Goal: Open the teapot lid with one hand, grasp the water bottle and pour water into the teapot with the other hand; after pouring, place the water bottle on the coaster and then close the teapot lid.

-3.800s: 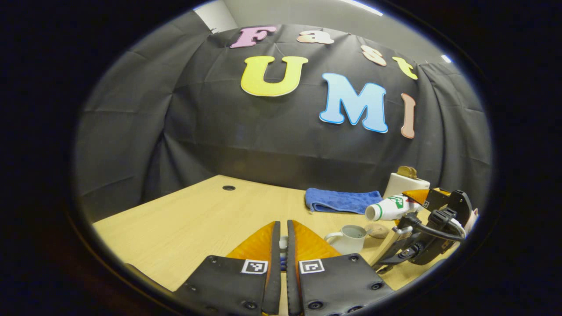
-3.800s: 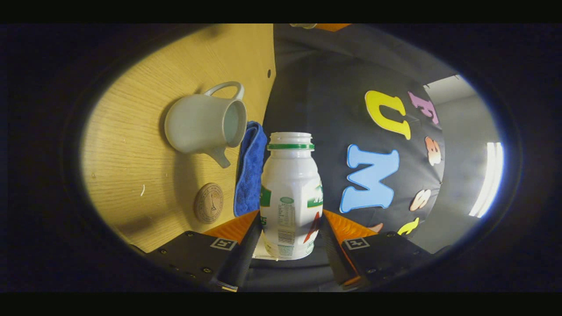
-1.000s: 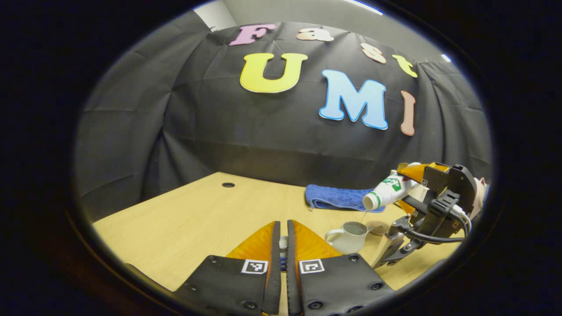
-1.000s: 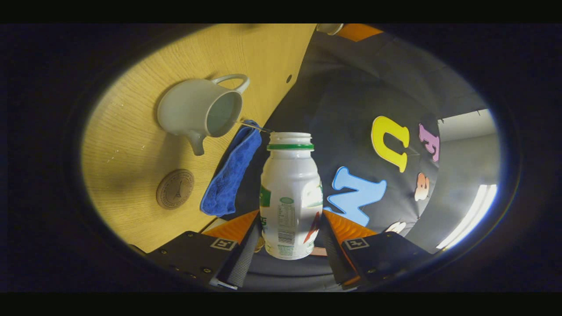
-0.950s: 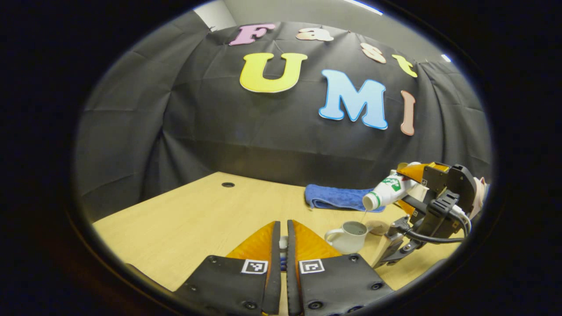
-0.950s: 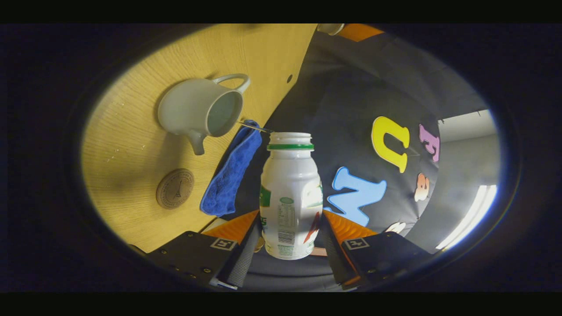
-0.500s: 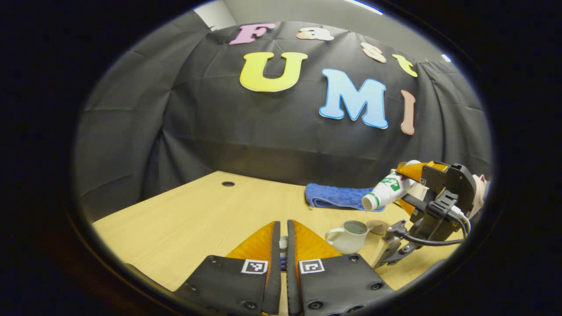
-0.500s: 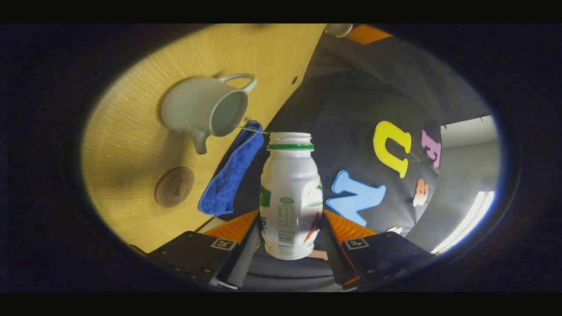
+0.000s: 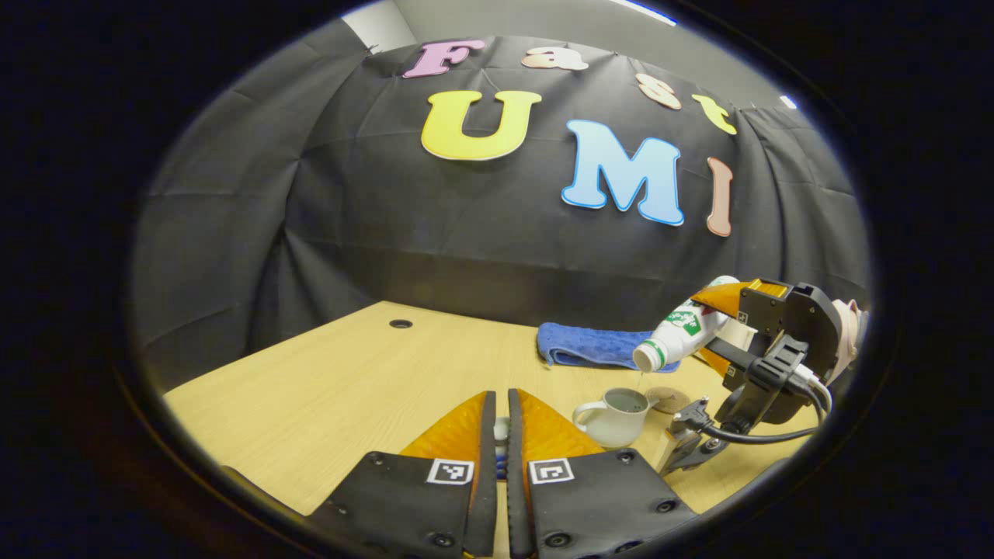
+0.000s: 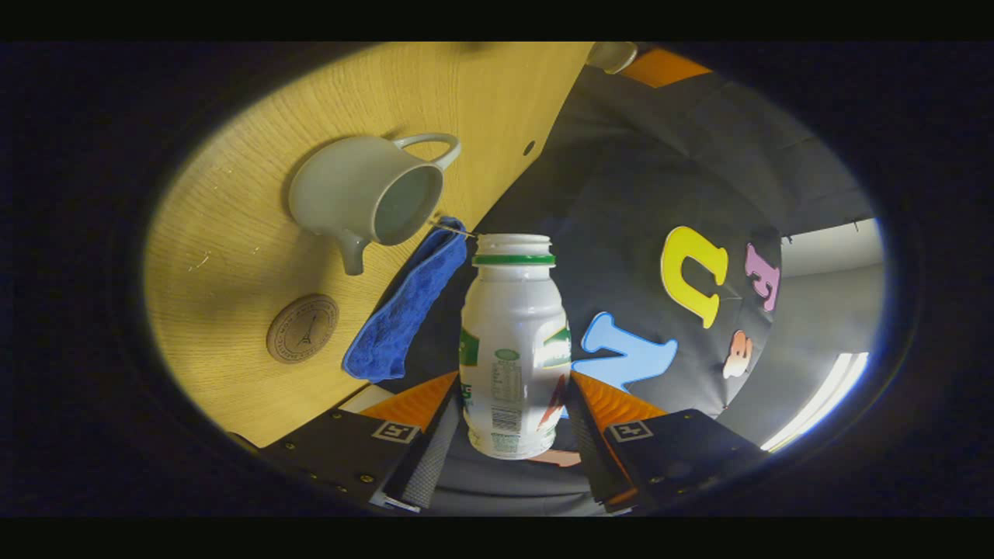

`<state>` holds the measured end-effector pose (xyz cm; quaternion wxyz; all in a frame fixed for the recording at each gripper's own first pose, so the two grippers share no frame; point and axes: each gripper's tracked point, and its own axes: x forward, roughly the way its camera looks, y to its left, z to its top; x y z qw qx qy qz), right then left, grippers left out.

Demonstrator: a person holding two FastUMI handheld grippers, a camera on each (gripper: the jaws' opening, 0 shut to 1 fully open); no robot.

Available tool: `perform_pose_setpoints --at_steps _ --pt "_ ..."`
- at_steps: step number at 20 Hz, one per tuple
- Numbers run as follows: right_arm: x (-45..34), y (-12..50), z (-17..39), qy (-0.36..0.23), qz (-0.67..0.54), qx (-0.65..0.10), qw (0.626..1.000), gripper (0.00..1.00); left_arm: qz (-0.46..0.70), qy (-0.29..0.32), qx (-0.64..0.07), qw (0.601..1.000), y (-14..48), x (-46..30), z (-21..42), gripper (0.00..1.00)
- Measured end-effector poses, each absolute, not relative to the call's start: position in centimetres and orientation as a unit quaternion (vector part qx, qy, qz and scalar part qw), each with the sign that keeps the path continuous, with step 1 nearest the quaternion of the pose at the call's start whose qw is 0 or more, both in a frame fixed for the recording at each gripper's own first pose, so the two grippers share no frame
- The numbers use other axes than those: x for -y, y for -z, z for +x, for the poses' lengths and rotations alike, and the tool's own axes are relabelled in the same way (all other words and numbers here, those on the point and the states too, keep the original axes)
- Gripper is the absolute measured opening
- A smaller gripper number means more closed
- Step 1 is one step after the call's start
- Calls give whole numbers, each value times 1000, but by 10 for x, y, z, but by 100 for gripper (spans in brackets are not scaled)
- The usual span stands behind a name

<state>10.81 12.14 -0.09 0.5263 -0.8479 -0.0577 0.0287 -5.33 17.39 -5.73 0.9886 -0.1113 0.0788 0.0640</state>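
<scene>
A white teapot (image 9: 615,411) (image 10: 365,194) stands open on the wooden table (image 9: 349,380), with water inside. My right gripper (image 10: 514,380) (image 9: 703,326) is shut on a white bottle (image 10: 514,341) (image 9: 675,334) with a green neck ring. The bottle is tilted mouth-down above the teapot, and a thin stream runs from it into the pot. Just right of the teapot lies a round brown coaster (image 9: 666,399) (image 10: 303,328). My left gripper (image 9: 498,400) (image 10: 621,58) hovers left of the pot, shut on the teapot lid (image 10: 611,54), of which a white sliver (image 9: 501,427) shows between its fingers.
A folded blue cloth (image 9: 594,345) (image 10: 400,318) lies behind the teapot near the back wall. A small round hole (image 9: 401,323) (image 10: 529,147) sits in the tabletop at the far left. A cable hangs from the right gripper's body over the table's right side.
My right gripper has lifted a little and tipped the bottle steeper, from nearly level to mouth-down, and water now runs into the teapot. The left gripper has stayed put.
</scene>
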Motion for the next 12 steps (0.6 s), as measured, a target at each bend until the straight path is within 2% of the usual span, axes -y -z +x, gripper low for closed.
perform_pose_setpoints --at_steps 1,12 --pt "-122 1 109 -29 -849 58 524 74 -111 -64 -79 989 56 -174 -54 12" --pt "-129 2 107 -41 -869 68 489 73 -114 -67 -80 988 57 -175 -54 16"
